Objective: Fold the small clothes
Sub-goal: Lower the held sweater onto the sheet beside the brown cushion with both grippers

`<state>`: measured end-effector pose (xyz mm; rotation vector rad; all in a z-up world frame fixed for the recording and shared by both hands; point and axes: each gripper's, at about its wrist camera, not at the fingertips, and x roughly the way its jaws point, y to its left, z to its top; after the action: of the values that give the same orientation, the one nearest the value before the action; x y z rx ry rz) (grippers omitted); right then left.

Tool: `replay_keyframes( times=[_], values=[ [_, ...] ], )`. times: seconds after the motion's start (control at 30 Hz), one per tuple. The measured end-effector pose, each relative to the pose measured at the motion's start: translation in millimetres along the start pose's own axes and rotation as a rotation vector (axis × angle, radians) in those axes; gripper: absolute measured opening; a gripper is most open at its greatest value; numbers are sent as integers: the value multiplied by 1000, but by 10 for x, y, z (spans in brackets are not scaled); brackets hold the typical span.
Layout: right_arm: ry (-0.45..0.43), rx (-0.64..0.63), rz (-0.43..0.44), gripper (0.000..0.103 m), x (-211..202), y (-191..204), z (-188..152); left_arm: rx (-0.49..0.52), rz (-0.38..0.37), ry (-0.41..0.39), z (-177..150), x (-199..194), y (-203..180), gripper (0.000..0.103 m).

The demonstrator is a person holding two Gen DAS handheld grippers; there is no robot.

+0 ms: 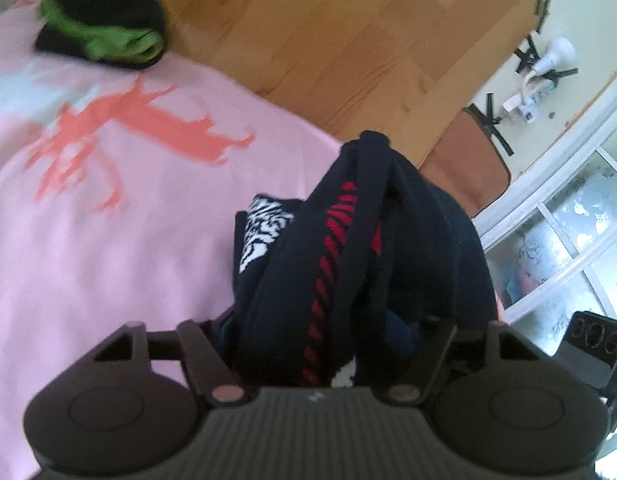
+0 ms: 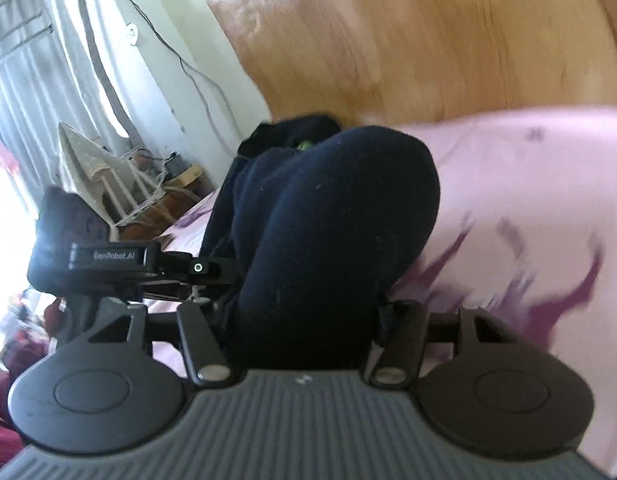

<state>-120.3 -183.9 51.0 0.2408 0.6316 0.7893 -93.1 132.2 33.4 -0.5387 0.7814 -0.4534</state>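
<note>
Bunched navy fabric fills both handheld grippers over a pink bedspread (image 1: 108, 248). The left gripper (image 1: 340, 320) is clamped on a dark garment with red stripes (image 1: 336, 232), its folds rising between the fingers near the bedspread's floor-side edge; a black-and-white patterned piece (image 1: 264, 232) lies just beside it. The right gripper (image 2: 308, 312) is clamped on a rounded navy bundle (image 2: 332, 216). Farther off, a green-and-black garment (image 1: 104, 28) sits at the bedspread's far edge, wooden floor (image 1: 348, 40) beyond.
</note>
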Motion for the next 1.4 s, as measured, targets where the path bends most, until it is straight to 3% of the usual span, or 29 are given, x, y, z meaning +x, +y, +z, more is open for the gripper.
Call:
replay_keyframes(
  times=[0.23,0.43,0.6,0.77,0.9,1.0,1.07,1.17,1.4],
  values=[
    [-151,-112,-112,62,-279,-442,488,175,-12,-44,496,563,-672,62],
    [-214,-126,-250,61,-349,-1161,933,317,-14,-38,979,1522,-1292,61],
    [-223,-71,-346,62,-295,-1931,1221,373,4,-8,1272,2477,-1614,61],
    [-164,67,-418,62,-12,-2690,1204,421,103,29,1210,3237,-1667,62],
    [-168,151,-401,65,13,-2885,1135,522,140,-73,1008,3311,-1769,68],
    [-170,155,-404,71,18,-2880,1095,522,159,-118,920,3315,-1752,72],
    [-172,168,-400,74,9,-2888,1095,502,190,-128,948,3323,-1726,91],
    [-172,174,-400,82,25,-2902,1104,449,225,-128,1028,3293,-1637,102],
    [-206,154,-409,82,4,-2859,1094,526,329,-206,919,3272,-1803,103]
  ],
)
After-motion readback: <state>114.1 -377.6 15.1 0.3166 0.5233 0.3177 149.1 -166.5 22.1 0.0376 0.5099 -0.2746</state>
